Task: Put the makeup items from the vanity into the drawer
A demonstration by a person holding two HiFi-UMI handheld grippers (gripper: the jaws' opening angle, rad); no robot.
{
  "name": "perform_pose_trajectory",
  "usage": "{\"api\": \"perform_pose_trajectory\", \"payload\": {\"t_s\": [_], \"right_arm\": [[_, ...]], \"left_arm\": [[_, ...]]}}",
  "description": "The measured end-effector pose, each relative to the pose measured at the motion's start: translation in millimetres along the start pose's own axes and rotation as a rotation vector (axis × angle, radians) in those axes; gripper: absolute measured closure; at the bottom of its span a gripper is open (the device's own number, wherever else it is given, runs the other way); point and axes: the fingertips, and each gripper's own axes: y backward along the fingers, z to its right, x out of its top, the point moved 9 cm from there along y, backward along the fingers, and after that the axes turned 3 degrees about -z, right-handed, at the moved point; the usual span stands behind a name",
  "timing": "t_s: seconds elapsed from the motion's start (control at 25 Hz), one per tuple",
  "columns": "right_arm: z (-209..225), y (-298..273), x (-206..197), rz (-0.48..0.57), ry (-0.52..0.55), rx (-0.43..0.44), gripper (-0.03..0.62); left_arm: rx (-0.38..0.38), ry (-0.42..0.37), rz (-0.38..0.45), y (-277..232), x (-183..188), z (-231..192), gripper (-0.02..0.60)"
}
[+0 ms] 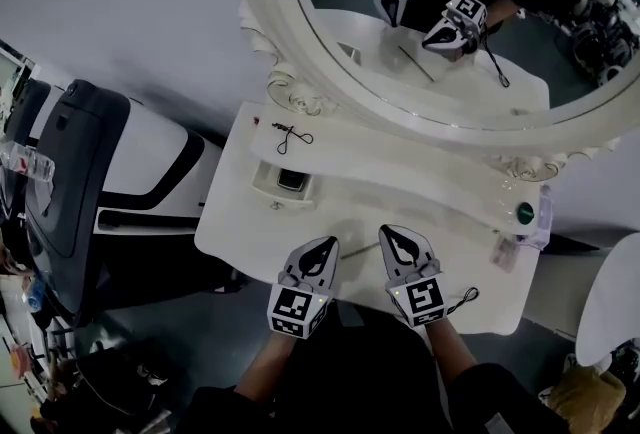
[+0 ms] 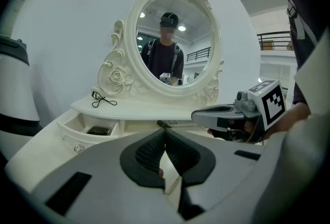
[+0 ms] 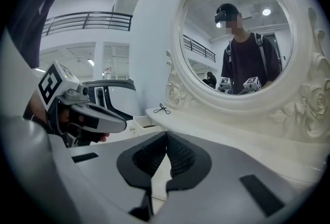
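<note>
Left gripper (image 1: 324, 246) and right gripper (image 1: 397, 241) are hovering at 6 o'clock, both pinched shut and empty. The eyelash curler (image 1: 290, 136) is lying at 11 o'clock behind the open drawer (image 1: 272, 190), and its thin frame is risking a slip from any shallow pinch.

— What lies on the white surface (image 1: 235, 212)?
— A black eyelash curler (image 1: 291, 137), near the back left corner on the raised ledge. Below it an open drawer (image 1: 268, 192) holds a dark flat case (image 1: 290, 180).
— And the right edge?
— A green-capped bottle (image 1: 523, 213) and a small clear item (image 1: 505, 250), close together.
</note>
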Motion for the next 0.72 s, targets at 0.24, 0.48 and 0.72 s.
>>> {"api": "perform_pose_trajectory", "payload": {"t_s": [0.24, 0.48, 0.72], "right_arm": [[4, 1, -6, -0.008, -0.018, -0.012, 0.572], [4, -1, -18, -0.025, -0.058, -0.018, 0.572], [5, -1, -32, -0.046, -0.096, -0.029, 0.572]], "left_arm": [[-0.025, -0.068, -0.065, -13, -11, 2, 0.566], [-0.052, -0.125, -0.166, -27, -33, 5, 0.566], [-0.112, -0.157, -0.278, -44, -62, 10, 0.565]]}}
